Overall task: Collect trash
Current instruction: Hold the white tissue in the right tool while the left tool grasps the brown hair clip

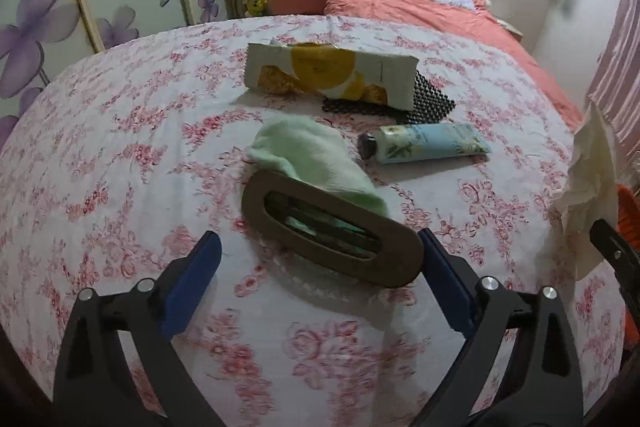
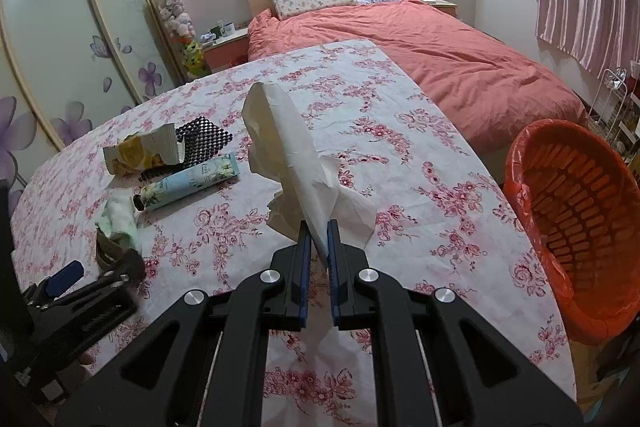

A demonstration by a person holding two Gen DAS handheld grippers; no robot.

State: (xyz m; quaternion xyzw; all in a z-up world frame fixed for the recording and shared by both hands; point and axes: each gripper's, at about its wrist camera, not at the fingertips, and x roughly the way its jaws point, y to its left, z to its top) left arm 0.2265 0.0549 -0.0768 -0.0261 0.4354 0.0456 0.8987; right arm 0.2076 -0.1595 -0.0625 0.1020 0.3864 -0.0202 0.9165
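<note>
Two grippers work over a flowered tablecloth [image 2: 400,131]. The right gripper [image 2: 317,239] has its blue pads clamped on a crumpled white tissue [image 2: 288,147], which stands up from the jaws toward twelve o'clock, lifted off the cloth. The left gripper [image 1: 320,267] has its jaws spread wide, with a brown oval ring [image 1: 332,231] lying between the fingertips and touching the right pad; nothing is gripped. A pale green cloth [image 1: 312,155] lies partly under the ring at twelve o'clock. Beyond it, toward one o'clock, lies a blue flowered tube [image 1: 432,143], then a torn yellow-and-white packet [image 1: 328,75] resting on a black dotted mat [image 1: 424,103]. An orange basket [image 2: 576,195] with an orange liner stands off the table edge at three o'clock of the right gripper. Behind the table are a bed [image 2: 440,55] with a coral cover, striped curtains and flowered wardrobe doors.
</note>
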